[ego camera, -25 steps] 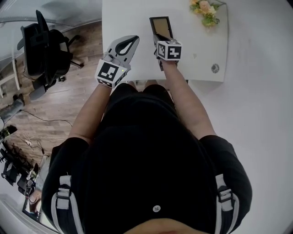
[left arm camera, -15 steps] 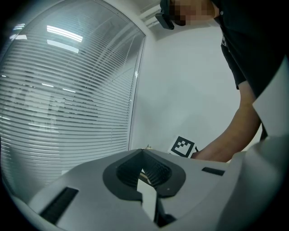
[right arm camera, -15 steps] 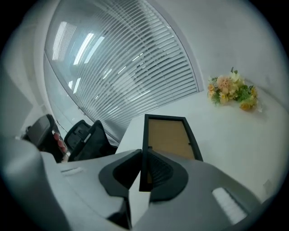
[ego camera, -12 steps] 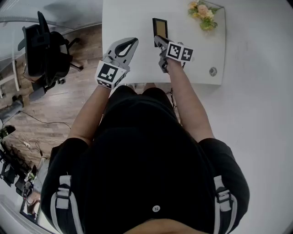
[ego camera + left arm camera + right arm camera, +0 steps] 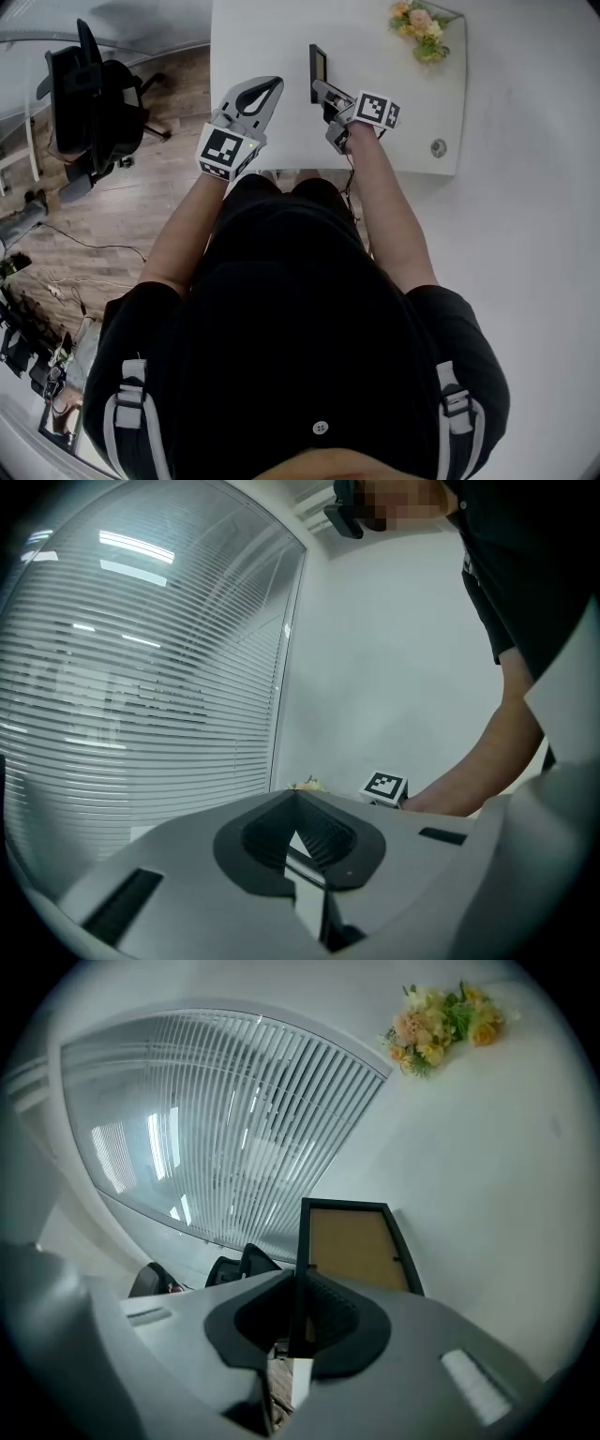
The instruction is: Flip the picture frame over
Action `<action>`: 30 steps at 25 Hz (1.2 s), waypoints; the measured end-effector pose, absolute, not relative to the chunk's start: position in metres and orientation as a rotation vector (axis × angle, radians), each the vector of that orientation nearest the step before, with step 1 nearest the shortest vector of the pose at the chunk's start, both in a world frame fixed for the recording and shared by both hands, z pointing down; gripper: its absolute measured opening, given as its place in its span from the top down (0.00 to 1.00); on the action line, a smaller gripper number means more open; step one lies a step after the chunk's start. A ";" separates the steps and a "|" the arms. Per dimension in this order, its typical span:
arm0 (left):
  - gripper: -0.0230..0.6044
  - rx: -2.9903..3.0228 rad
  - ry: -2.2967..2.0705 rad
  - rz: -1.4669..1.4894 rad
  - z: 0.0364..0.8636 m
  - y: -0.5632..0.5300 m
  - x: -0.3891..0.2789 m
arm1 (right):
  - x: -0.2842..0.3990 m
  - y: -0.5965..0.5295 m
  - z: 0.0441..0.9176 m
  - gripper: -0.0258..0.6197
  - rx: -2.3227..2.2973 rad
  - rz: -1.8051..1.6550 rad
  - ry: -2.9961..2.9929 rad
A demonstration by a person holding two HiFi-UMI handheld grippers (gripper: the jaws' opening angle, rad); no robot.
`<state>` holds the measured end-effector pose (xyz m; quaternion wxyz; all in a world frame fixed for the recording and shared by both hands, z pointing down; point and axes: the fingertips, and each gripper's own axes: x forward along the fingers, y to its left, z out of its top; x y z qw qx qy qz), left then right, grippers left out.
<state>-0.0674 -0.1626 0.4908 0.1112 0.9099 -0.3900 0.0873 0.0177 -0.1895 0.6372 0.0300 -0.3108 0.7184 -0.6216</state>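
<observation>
The picture frame (image 5: 319, 64), black-rimmed with a brown backing (image 5: 361, 1246), stands tilted up on one long edge over the white table (image 5: 272, 37). My right gripper (image 5: 324, 92) is shut on its near edge. In the right gripper view the thin black rim runs between the pads (image 5: 298, 1321), and the brown back faces right. My left gripper (image 5: 266, 88) hovers to the left of the frame, near the table's front edge, shut and holding nothing (image 5: 298, 803). From the left gripper view I see the right gripper's marker cube (image 5: 384, 787).
A small bunch of flowers (image 5: 419, 21) lies at the table's far right (image 5: 441, 1021). A round cable grommet (image 5: 438, 147) sits near the front right corner. A black office chair (image 5: 89, 103) stands on the wooden floor to the left. Window blinds (image 5: 141, 686) run behind the table.
The right gripper has rolled, and the frame in it has swung from lying nearly flat to standing on its edge. The left gripper has stayed put.
</observation>
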 end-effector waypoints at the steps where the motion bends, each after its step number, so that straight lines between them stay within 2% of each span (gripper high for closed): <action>1: 0.95 2.672 -1.152 0.249 0.490 -0.164 -0.068 | 0.017 -0.189 0.637 0.88 -0.940 -1.918 2.203; 15: 0.95 2.627 -1.230 0.211 0.505 -0.190 -0.078 | -0.002 -0.206 0.623 0.88 -0.676 -1.904 2.019; 30: 0.95 2.564 -1.228 0.214 0.543 -0.203 -0.075 | -0.001 -0.218 0.651 0.88 -0.523 -1.921 1.895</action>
